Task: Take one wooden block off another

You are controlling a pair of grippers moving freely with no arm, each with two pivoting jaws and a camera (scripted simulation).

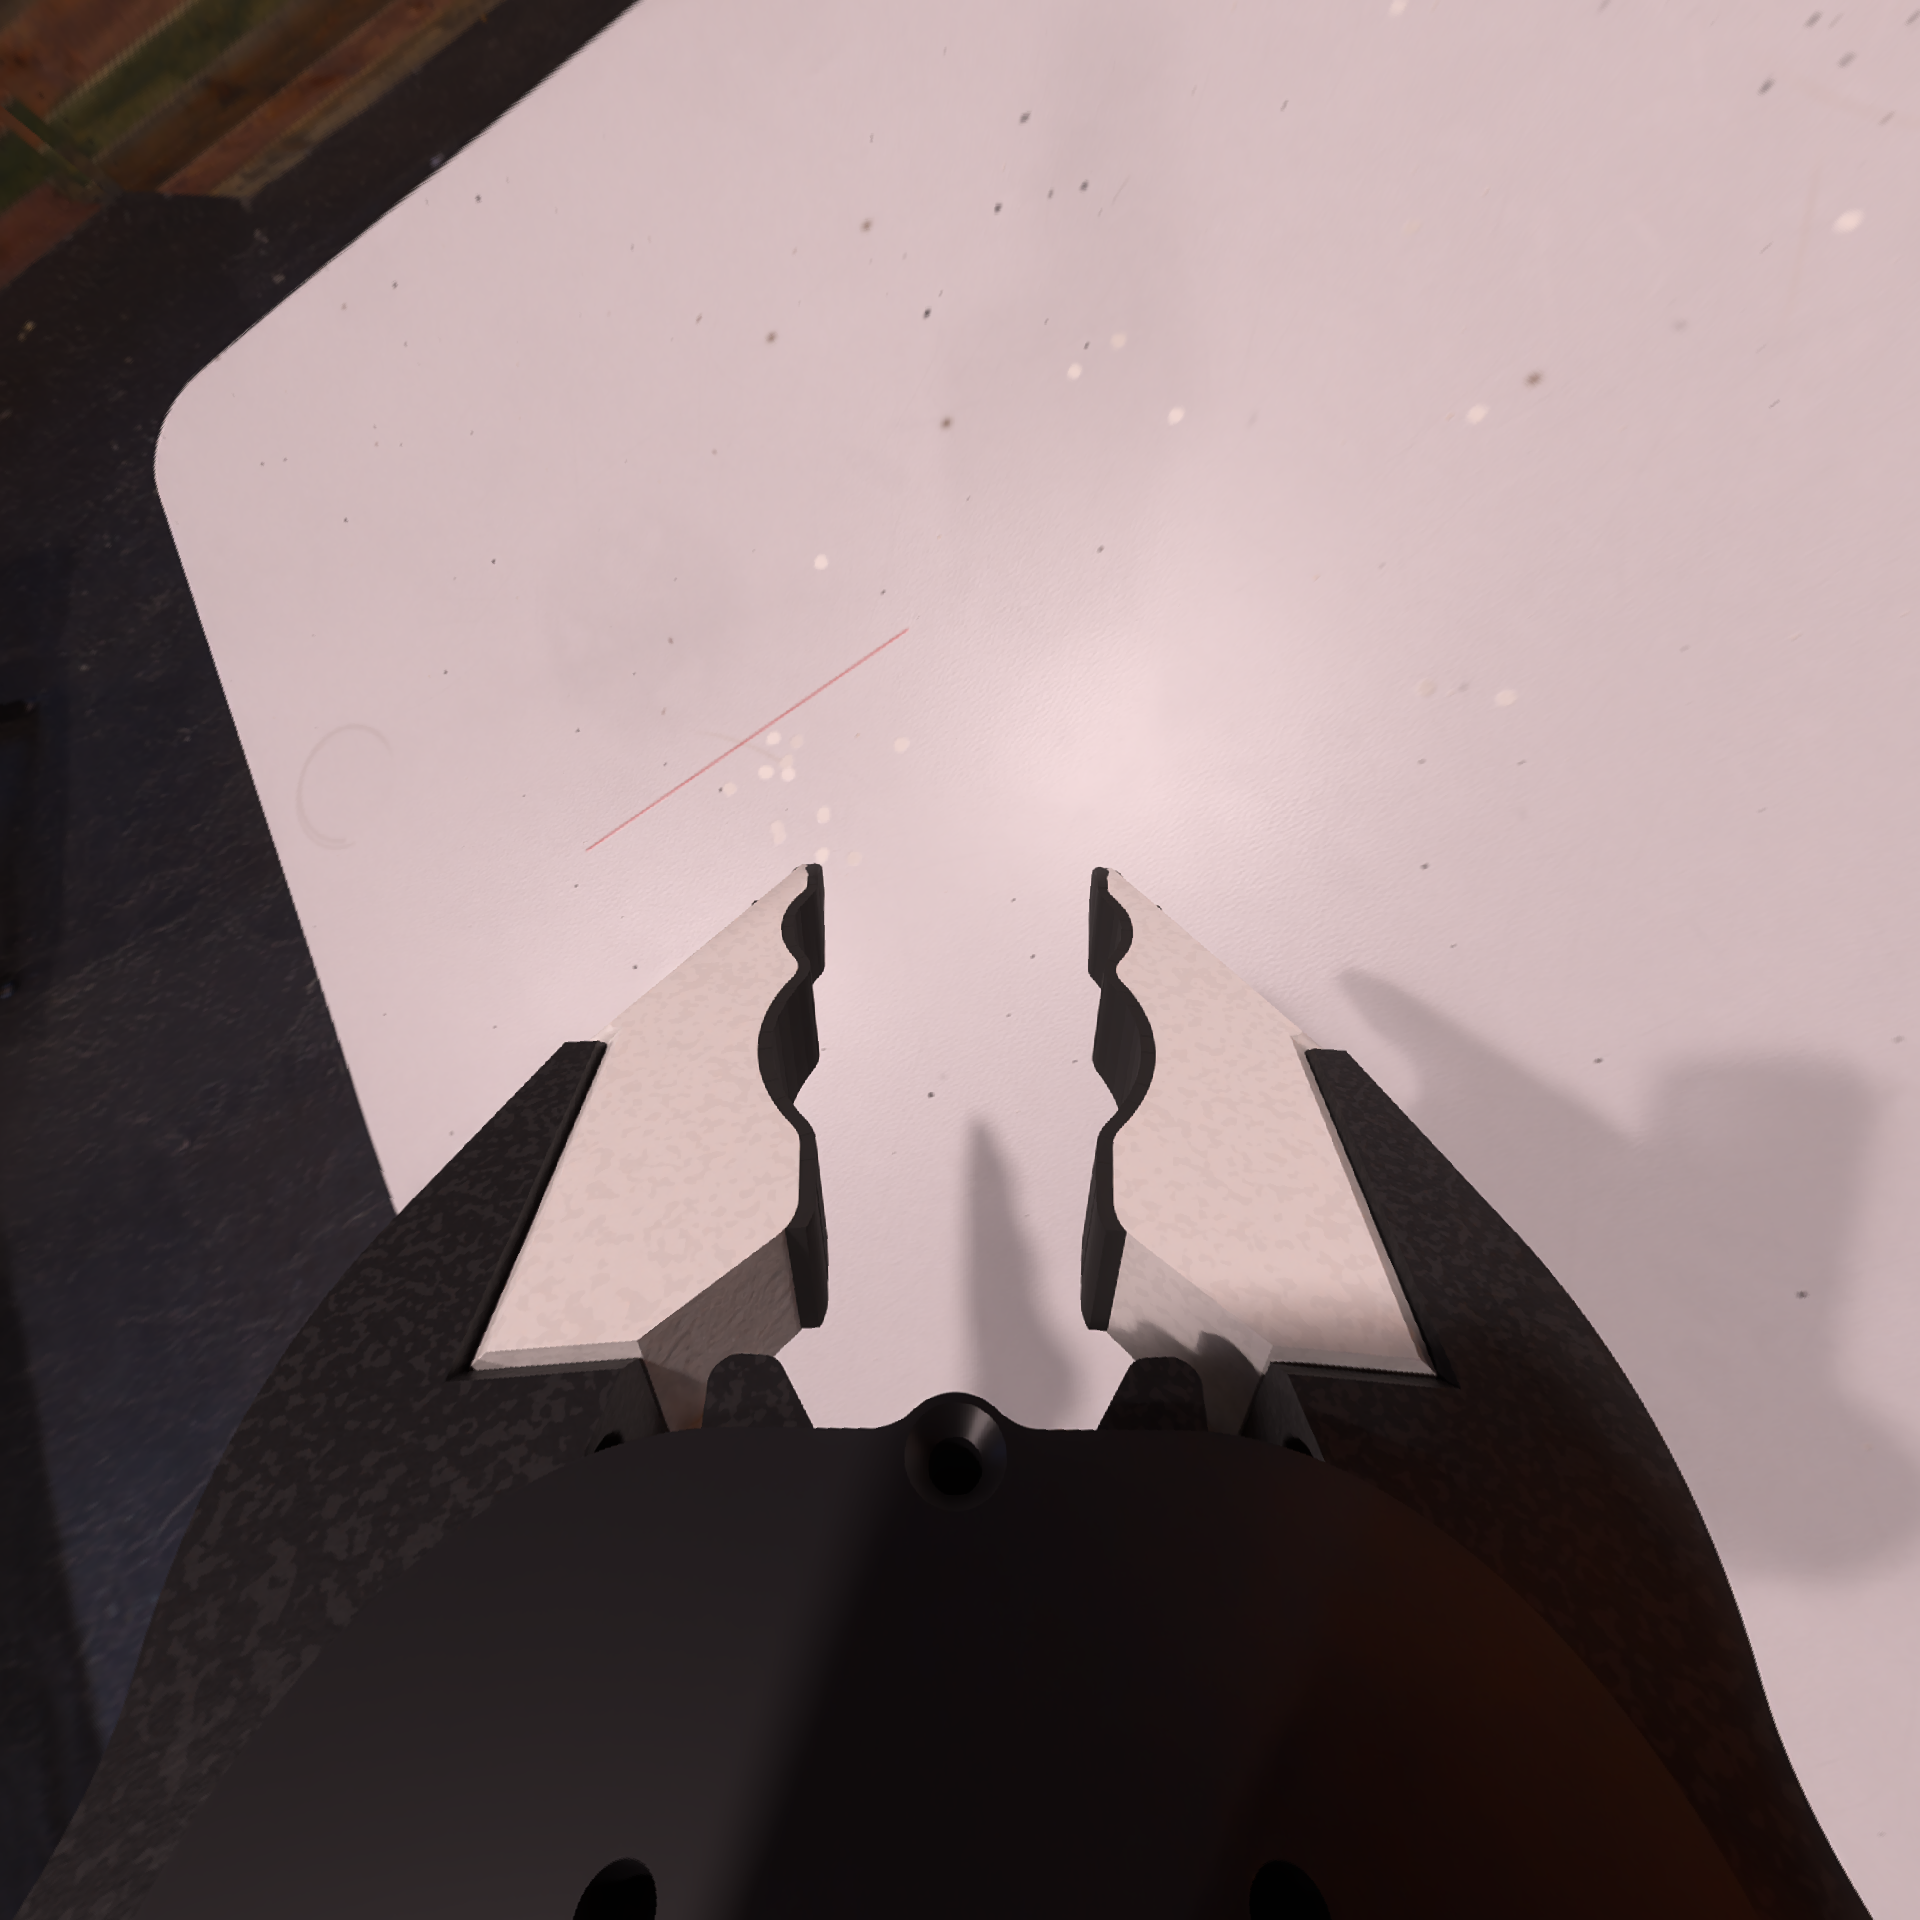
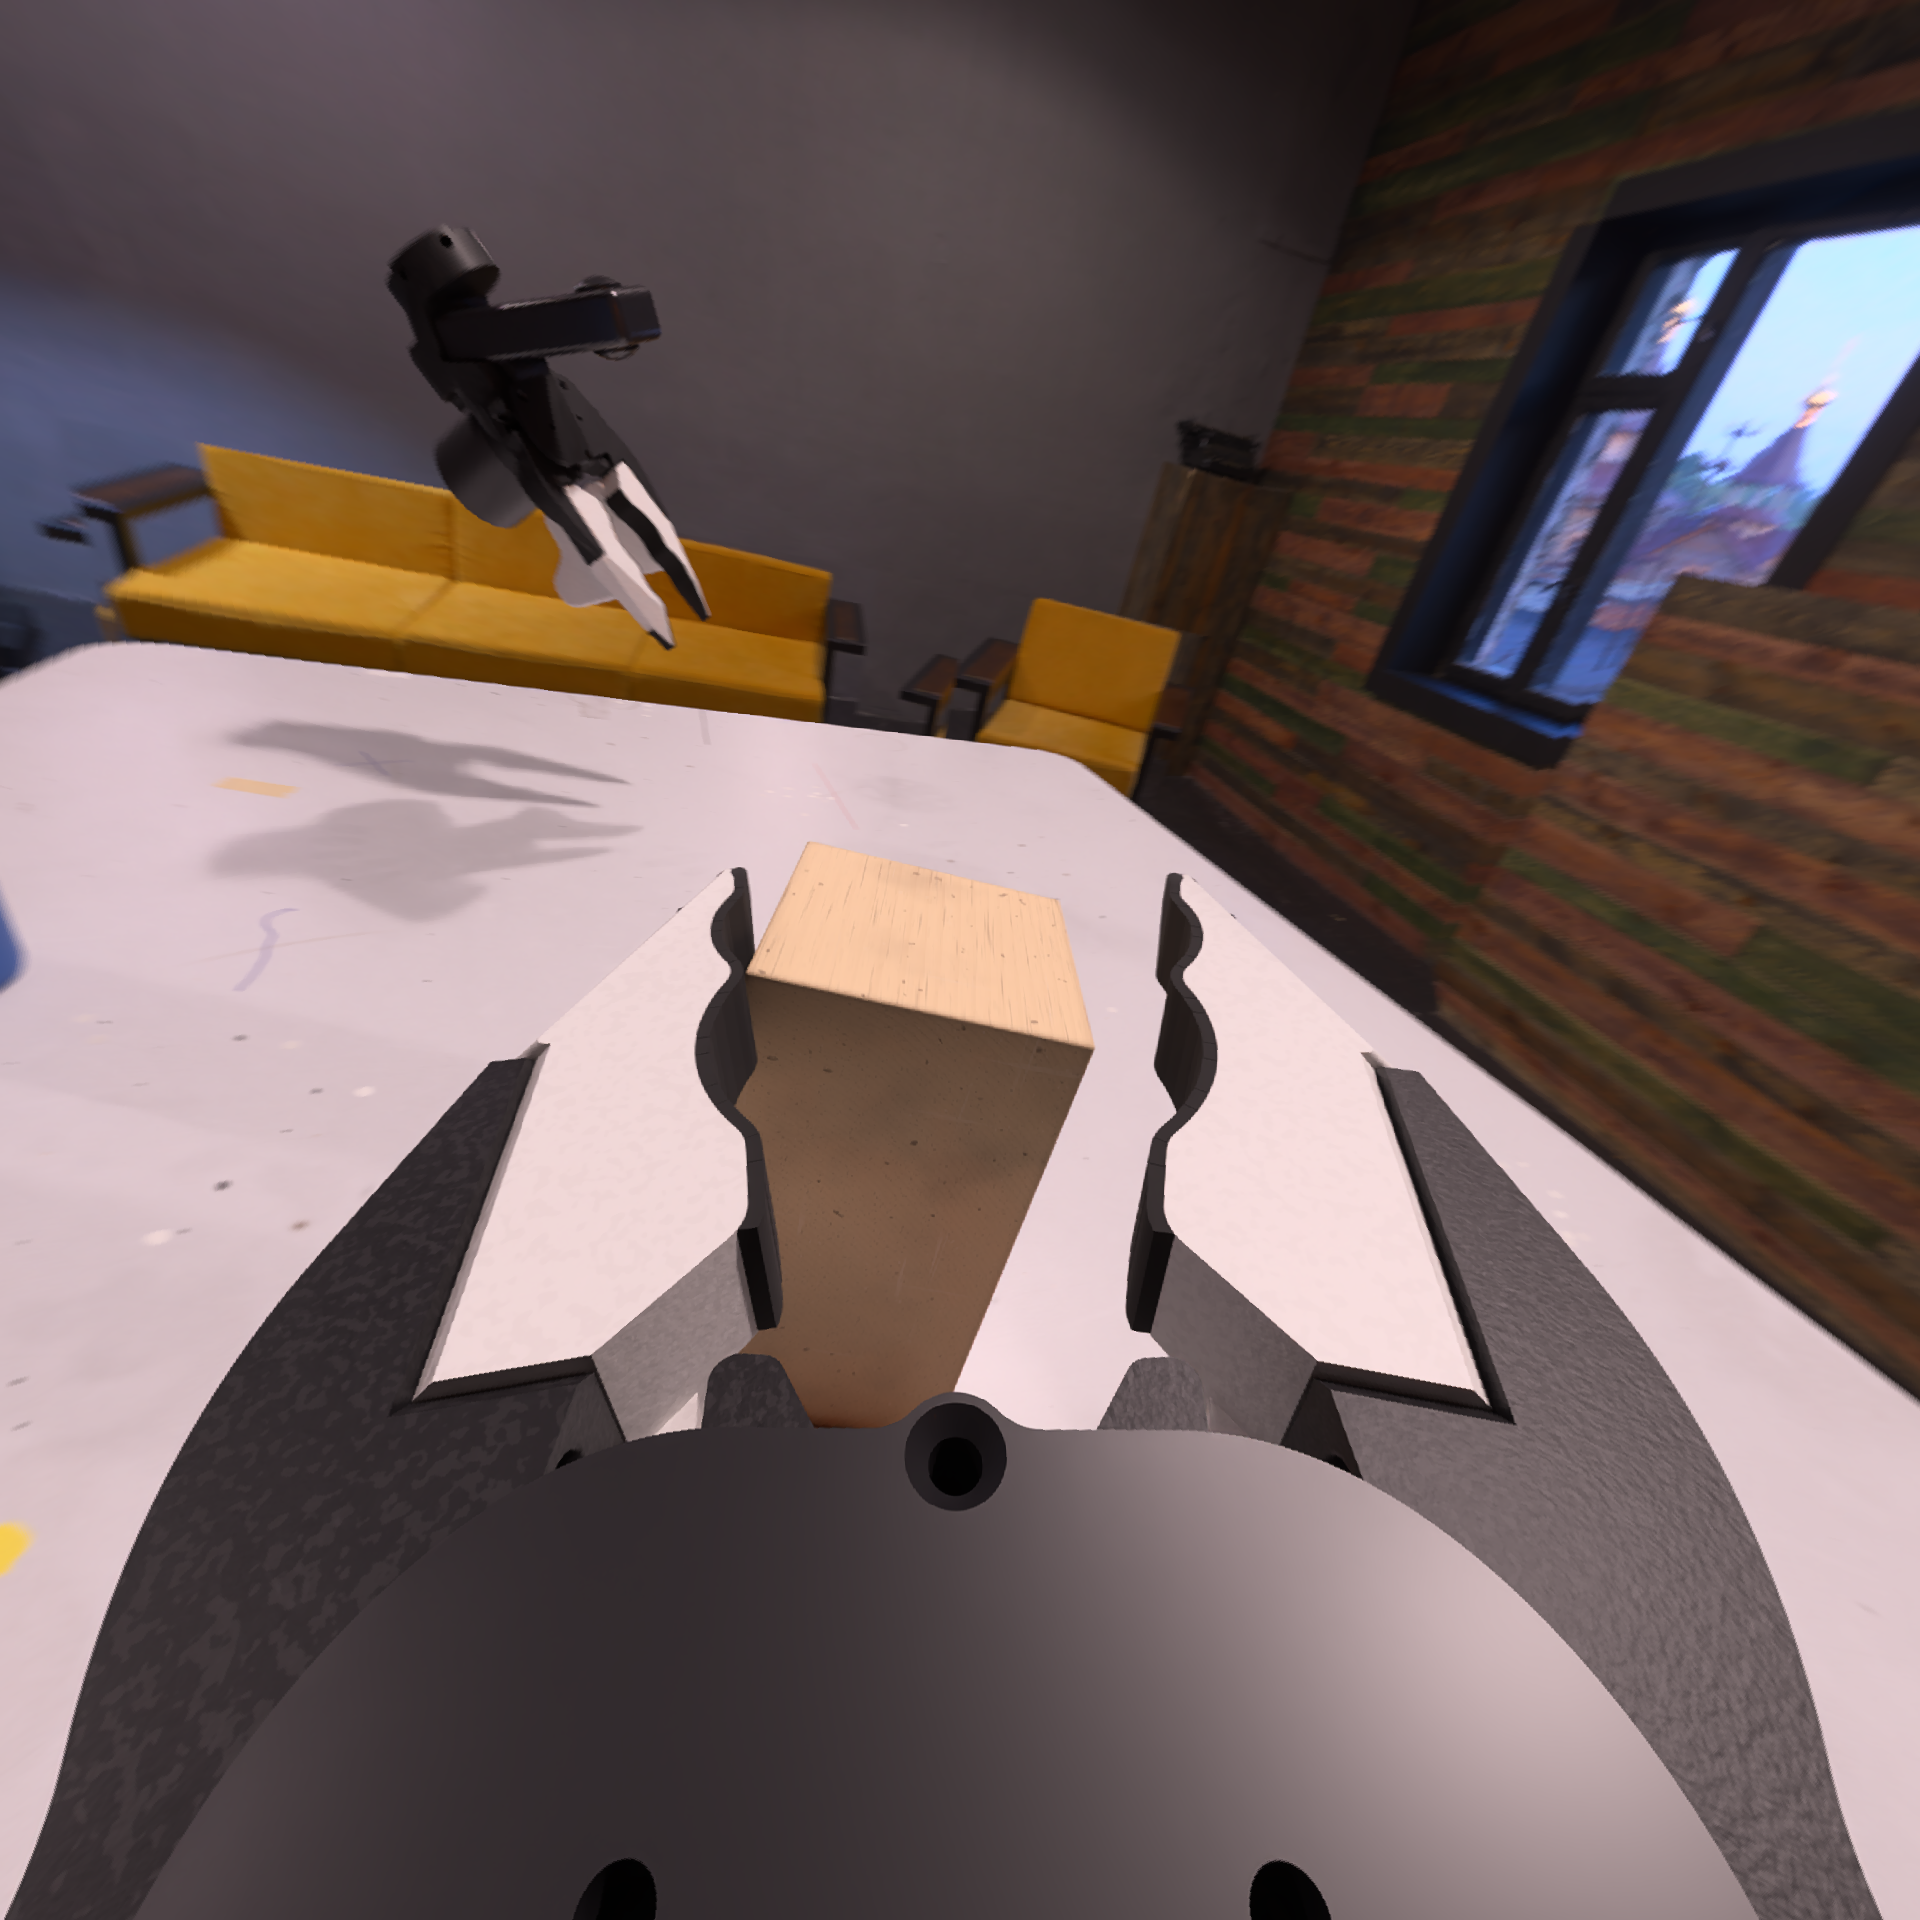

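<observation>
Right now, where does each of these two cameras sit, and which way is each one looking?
Left wrist view: on the left gripper, tilted down at the bare white table; its own jaws show open and empty.
Right wrist view: on the right gripper, looking across the table at a yellow sofa and window; its jaws are open around a wooden block.
Shared: the table, and the left gripper seen from afar.

No legible writing on any surface.

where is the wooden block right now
In the right wrist view the wooden block stands between the open right gripper, against its left finger, clear of the other.
</observation>
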